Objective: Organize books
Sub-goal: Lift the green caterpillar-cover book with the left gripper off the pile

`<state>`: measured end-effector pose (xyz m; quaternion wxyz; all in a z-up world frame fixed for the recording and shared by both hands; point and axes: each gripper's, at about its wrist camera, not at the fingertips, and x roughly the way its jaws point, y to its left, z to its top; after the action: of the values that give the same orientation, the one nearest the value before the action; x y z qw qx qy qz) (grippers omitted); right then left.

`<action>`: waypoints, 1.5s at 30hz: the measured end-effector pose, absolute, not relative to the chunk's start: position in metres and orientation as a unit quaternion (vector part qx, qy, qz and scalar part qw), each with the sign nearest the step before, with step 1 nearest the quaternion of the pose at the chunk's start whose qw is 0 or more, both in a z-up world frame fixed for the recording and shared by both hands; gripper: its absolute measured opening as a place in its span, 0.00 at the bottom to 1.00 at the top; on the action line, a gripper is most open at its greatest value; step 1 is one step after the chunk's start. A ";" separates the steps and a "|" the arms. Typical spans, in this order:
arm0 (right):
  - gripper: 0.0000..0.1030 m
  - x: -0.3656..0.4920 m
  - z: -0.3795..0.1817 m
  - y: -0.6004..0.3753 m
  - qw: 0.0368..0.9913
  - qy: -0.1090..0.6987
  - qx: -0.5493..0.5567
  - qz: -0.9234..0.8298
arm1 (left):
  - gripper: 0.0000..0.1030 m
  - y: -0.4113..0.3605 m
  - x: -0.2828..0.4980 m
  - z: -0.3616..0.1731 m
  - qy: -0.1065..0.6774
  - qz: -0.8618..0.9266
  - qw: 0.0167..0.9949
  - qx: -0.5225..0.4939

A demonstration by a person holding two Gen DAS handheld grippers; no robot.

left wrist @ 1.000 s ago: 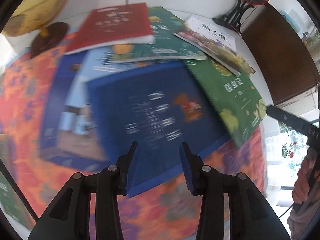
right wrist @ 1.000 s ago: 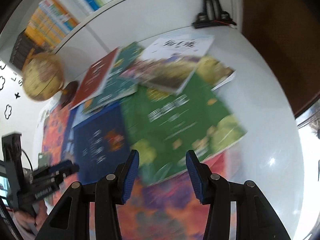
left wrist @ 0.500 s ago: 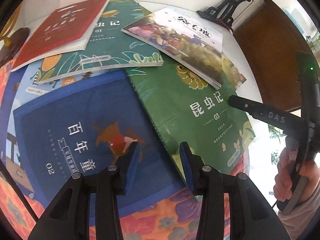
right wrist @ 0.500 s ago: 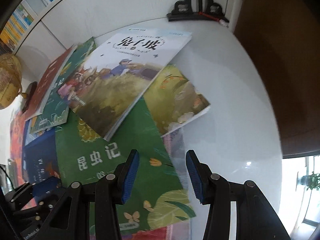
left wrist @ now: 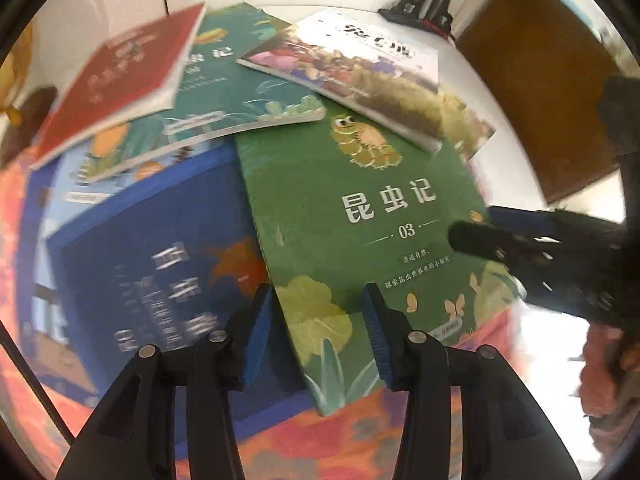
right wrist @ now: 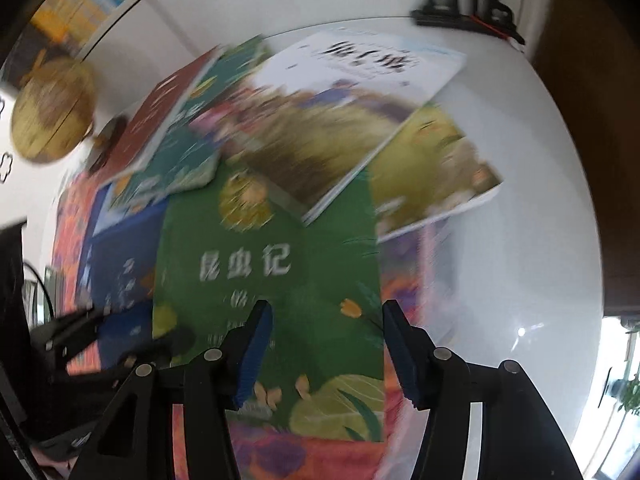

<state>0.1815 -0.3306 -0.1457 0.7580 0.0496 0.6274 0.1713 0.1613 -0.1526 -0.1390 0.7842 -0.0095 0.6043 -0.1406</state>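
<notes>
Several books lie overlapping on a floral cloth (left wrist: 320,440). On top in the middle is a green book (left wrist: 360,220) (right wrist: 272,280), with a dark blue book (left wrist: 160,272) to its left. Behind them lie a red book (left wrist: 128,76), a teal book (left wrist: 240,92) and a white illustrated book (left wrist: 360,68) (right wrist: 340,112). My left gripper (left wrist: 316,340) hovers over the green book's near left corner, jaws opening, nothing between them. My right gripper (right wrist: 326,344) (left wrist: 520,248) hangs over the green book's near part, jaws opening, holding nothing.
The books rest on a white round table (right wrist: 520,240). A globe (right wrist: 52,112) stands at the back left, a black stand (right wrist: 468,12) at the back. A yellow-green book (right wrist: 436,168) pokes out to the right. A brown cabinet (left wrist: 540,80) borders the table.
My left gripper has slid right from the dark blue book to the green book's corner. My right gripper has shifted left over the green book and its jaws have widened.
</notes>
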 end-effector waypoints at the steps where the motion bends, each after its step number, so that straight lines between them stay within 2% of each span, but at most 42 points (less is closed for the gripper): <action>1: 0.56 0.174 -0.146 -0.327 0.756 0.628 0.055 0.176 | 0.40 -0.148 0.158 -0.138 0.604 -0.140 0.784 -0.002; 8: 0.56 0.121 -0.148 -0.302 0.728 0.644 0.108 0.211 | 0.40 -0.109 0.125 -0.129 0.611 -0.142 0.779 0.010; 13: 0.60 0.071 -0.150 -0.296 0.703 0.658 0.130 0.236 | 0.40 -0.102 0.071 -0.129 0.631 -0.175 0.756 0.008; 17: 0.59 0.049 -0.158 -0.317 0.677 0.668 0.182 0.251 | 0.40 -0.087 0.035 -0.139 0.656 -0.221 0.721 -0.035; 20: 0.59 0.052 -0.180 -0.336 0.667 0.678 0.221 0.217 | 0.40 -0.074 0.036 -0.150 0.666 -0.190 0.719 -0.055; 23: 0.59 0.054 -0.186 -0.346 0.658 0.664 0.269 0.233 | 0.34 -0.065 0.047 -0.158 0.670 -0.192 0.710 -0.104; 27: 0.60 0.059 -0.188 -0.342 0.655 0.656 0.266 0.265 | 0.26 -0.064 0.053 -0.181 0.691 -0.195 0.681 -0.145; 31: 0.50 0.064 -0.190 -0.325 0.651 0.657 0.245 0.290 | 0.25 -0.060 0.050 -0.181 0.687 -0.198 0.678 -0.170; 35: 0.45 0.066 -0.185 -0.318 0.662 0.655 0.219 0.292 | 0.24 -0.074 0.046 -0.173 0.679 -0.193 0.697 -0.127; 37: 0.38 0.064 -0.183 -0.317 0.663 0.653 0.216 0.295 | 0.24 -0.073 0.045 -0.169 0.674 -0.177 0.709 -0.108; 42: 0.36 0.059 -0.186 -0.304 0.651 0.662 0.197 0.315 | 0.25 -0.065 0.049 -0.164 0.674 -0.144 0.721 -0.064; 45: 0.36 0.064 -0.194 -0.306 0.647 0.658 0.226 0.313 | 0.25 -0.052 0.054 -0.171 0.694 -0.131 0.701 -0.098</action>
<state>0.0636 -0.3061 -0.1944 0.6466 0.2264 0.6578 0.3130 0.0540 -0.0516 -0.1710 0.7006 -0.0985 0.6945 -0.1312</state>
